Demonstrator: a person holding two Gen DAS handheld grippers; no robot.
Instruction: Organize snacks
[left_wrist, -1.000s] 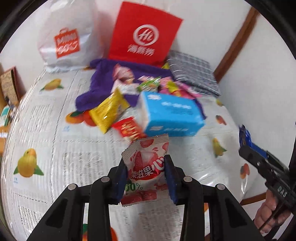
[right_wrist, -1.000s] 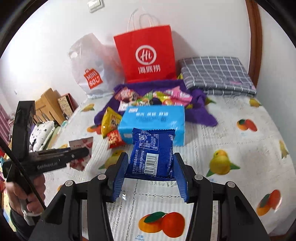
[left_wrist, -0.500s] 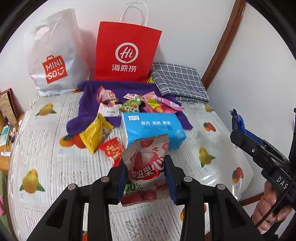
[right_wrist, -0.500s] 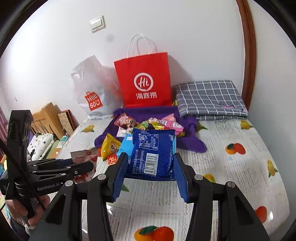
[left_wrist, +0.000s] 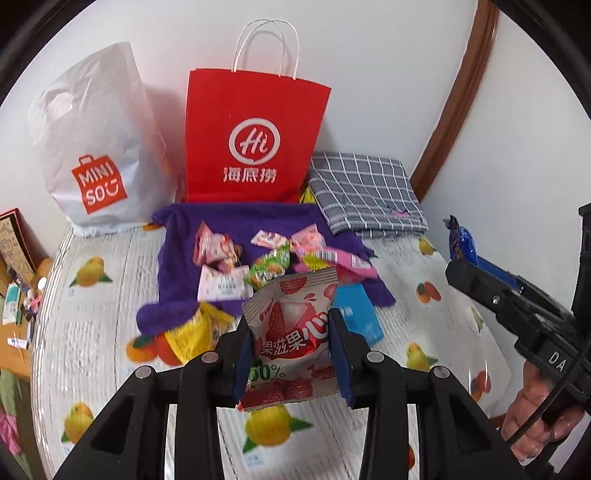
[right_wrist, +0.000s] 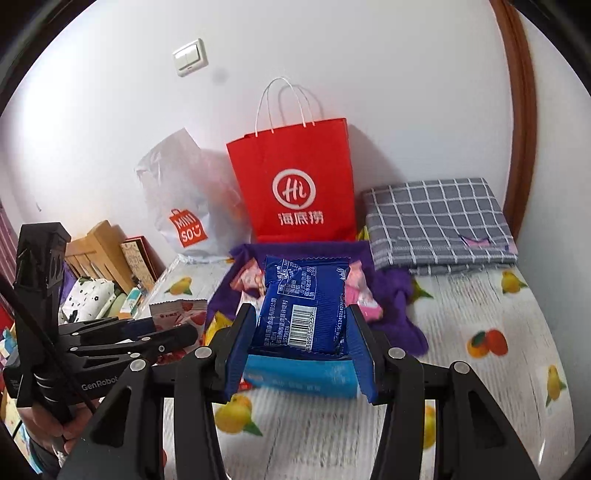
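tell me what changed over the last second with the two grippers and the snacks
Both grippers rose and drew back from the pile: the red bag and white bag now show in full. The left gripper stays shut on the strawberry packet, the right gripper on the blue packet. Snacks on the purple cloth and the tissue pack lie unmoved.

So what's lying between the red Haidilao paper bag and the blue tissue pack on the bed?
In the left wrist view, the purple cloth lies between the red bag and the tissue pack, strewn with pink and green snack packets.
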